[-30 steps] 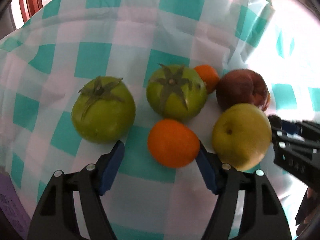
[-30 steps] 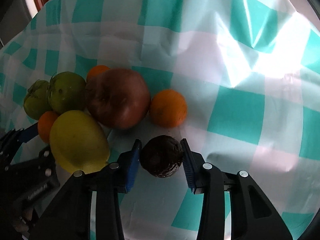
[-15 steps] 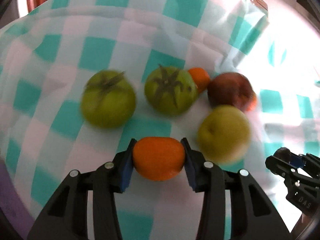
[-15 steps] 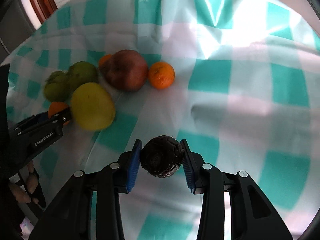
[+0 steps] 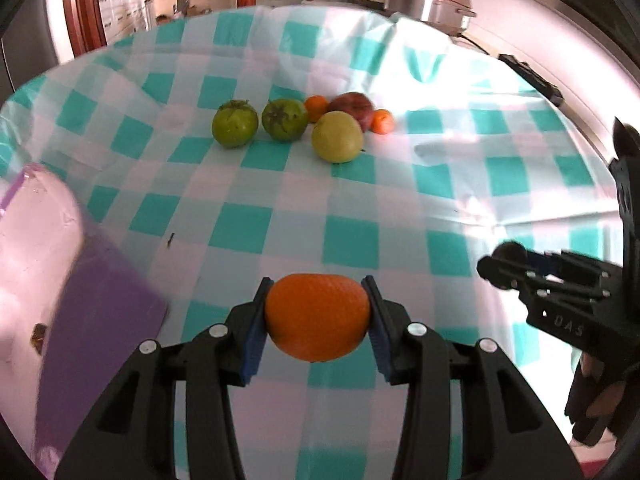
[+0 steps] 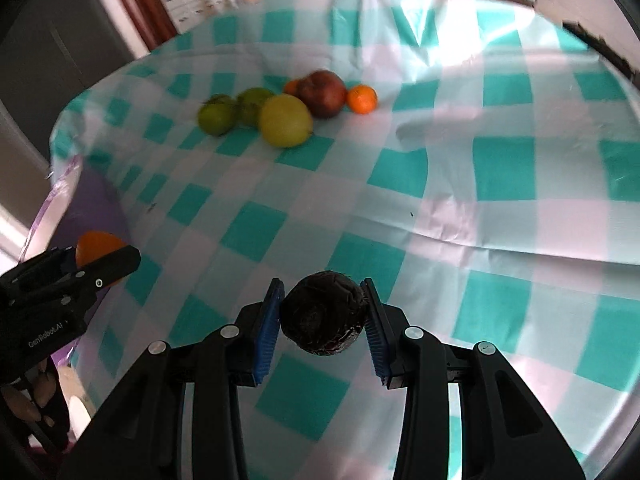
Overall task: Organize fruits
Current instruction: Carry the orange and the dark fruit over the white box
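My left gripper (image 5: 317, 322) is shut on an orange (image 5: 317, 316) and holds it above the checked cloth, far back from the fruit pile. My right gripper (image 6: 322, 318) is shut on a dark wrinkled round fruit (image 6: 323, 318), also raised. Left on the cloth are two green tomatoes (image 5: 235, 123) (image 5: 284, 119), a yellow-green apple (image 5: 337, 137), a dark red apple (image 5: 354, 106) and two small oranges (image 5: 316, 108) (image 5: 382, 121). The pile also shows in the right wrist view (image 6: 285, 120). The left gripper with its orange shows at the right view's left edge (image 6: 98, 250).
A purple container (image 5: 92, 320) with a pale rim stands at the near left, also seen in the right wrist view (image 6: 94, 200). A teal-and-white checked cloth (image 5: 360, 208) covers the table. Kitchen appliances (image 5: 428, 0) stand beyond the far edge.
The left gripper closed on the orange and lifted it. Both grippers pulled back and up from the fruit pile, which now looks small and far; the purple container came into view.
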`<state>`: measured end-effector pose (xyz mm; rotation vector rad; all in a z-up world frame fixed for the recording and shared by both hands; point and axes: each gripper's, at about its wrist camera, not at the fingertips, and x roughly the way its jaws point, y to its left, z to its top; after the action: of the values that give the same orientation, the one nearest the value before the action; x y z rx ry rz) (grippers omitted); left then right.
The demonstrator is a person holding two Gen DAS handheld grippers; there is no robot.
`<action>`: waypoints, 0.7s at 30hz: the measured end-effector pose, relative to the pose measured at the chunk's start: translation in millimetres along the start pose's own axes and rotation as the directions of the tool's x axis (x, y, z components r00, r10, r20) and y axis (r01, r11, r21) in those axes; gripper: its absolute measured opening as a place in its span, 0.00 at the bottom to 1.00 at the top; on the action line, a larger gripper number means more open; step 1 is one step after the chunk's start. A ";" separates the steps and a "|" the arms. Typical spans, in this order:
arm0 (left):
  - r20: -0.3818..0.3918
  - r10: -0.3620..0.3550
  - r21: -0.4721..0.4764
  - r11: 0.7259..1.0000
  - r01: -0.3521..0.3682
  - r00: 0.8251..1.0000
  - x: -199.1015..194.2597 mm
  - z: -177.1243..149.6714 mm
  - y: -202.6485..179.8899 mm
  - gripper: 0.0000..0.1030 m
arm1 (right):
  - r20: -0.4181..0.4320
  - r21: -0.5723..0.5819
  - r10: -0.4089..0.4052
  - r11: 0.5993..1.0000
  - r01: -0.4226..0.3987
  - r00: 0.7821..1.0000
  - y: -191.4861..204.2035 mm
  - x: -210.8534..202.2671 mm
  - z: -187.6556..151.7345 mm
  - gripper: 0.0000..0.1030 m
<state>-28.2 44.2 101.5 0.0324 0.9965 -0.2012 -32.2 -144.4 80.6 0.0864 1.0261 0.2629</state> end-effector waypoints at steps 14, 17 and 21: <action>0.130 0.050 -0.029 0.999 -0.046 0.990 -100.3 -30.1 10.8 0.43 | 0.118 -0.072 0.047 0.997 -0.039 0.992 29.6 -56.2 -10.4 0.38; 0.136 0.051 -0.050 0.998 -0.045 0.989 -107.1 -38.3 21.5 0.43 | 0.117 -0.087 0.040 0.996 -0.030 0.992 38.6 -59.2 -14.7 0.38; 0.156 0.056 -0.089 0.995 -0.042 0.986 -114.5 -44.2 39.3 0.43 | 0.114 -0.094 0.027 0.995 -0.016 0.993 49.8 -59.3 -15.0 0.38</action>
<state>-118.0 105.6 170.7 -0.0369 0.8439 -0.1141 -82.8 -112.4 131.8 0.0275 0.8975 0.3216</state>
